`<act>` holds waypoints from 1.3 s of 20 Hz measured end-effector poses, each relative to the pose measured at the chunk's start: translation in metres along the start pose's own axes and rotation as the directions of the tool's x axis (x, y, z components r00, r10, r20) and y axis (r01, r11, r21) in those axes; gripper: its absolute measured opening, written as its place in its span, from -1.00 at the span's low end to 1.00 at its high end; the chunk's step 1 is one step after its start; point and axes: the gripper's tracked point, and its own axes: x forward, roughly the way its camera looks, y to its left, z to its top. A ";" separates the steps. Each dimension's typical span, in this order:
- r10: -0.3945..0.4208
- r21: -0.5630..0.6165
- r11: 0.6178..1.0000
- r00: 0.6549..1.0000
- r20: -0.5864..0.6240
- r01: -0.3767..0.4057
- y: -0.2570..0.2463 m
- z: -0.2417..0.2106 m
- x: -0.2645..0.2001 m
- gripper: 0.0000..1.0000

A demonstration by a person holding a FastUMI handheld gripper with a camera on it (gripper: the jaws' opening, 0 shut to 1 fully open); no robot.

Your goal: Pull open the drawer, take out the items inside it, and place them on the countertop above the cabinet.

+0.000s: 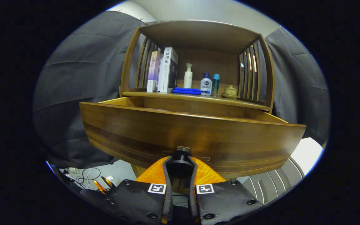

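Note:
A wooden drawer [192, 134] stands pulled out of the cabinet, its wide front panel close in front of me. Its inside is hidden below the front's top edge. My gripper [180, 168] is shut on the drawer's dark round knob [180, 164], which sits between the two fingers at the panel's lower middle. Above the drawer runs the countertop [245, 103], carrying books [164, 70], a folded blue cloth [186, 91], a white pump bottle [188, 76], a blue-capped bottle [206, 84], a slim teal bottle [216, 84] and a small lidded cup [231, 92].
The countertop sits inside a wooden hutch with slatted sides [248, 73] and a roof. Dark cloth walls stand on both sides. Cables [87, 175] lie on the floor to the lower left, and a white ribbed surface [270, 184] lies to the lower right.

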 end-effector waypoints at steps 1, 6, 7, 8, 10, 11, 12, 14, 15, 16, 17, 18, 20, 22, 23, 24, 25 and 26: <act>0.003 -0.004 1.000 1.000 0.000 -0.003 0.001 0.000 -0.004 -0.58; 0.019 -0.018 1.000 1.000 -0.022 -0.020 0.003 -0.009 -0.020 -0.58; 0.021 -0.019 1.000 1.000 -0.023 -0.022 0.004 -0.009 -0.022 -0.58; 0.023 -0.024 0.999 0.999 -0.025 -0.024 0.006 -0.010 -0.024 -0.58; 0.022 -0.025 0.999 0.999 -0.033 -0.023 0.005 -0.011 -0.024 -0.58; 0.027 -0.020 0.999 0.999 -0.041 -0.028 0.006 -0.010 -0.025 -0.52; 0.041 -0.013 0.999 0.998 -0.051 -0.042 0.007 -0.011 -0.027 -0.43; 0.060 0.012 0.998 0.996 -0.066 -0.059 0.008 -0.011 -0.026 -0.32; 0.072 0.029 0.997 0.996 -0.061 -0.070 0.009 -0.009 -0.030 -0.21; 0.072 0.038 0.997 0.996 -0.044 -0.071 0.005 -0.002 -0.035 -0.10; 0.087 0.040 0.996 0.996 -0.025 -0.086 0.006 0.008 -0.039 0.02; 0.084 0.031 0.996 0.996 -0.009 -0.084 0.004 0.013 -0.042 0.13; 0.060 0.002 0.998 0.997 0.039 -0.061 -0.011 0.033 -0.052 0.35; 0.048 -0.007 0.999 0.994 0.096 -0.047 -0.023 0.052 -0.060 0.58; 0.036 -0.007 0.999 0.993 0.111 -0.035 -0.030 0.059 -0.063 0.69; 0.024 -0.004 1.000 0.993 0.119 -0.024 -0.038 0.065 -0.065 0.80; 0.015 -0.001 1.000 0.992 0.126 -0.015 -0.044 0.071 -0.067 0.91; 0.002 0.000 1.000 0.991 0.133 -0.002 -0.050 0.078 -0.065 0.93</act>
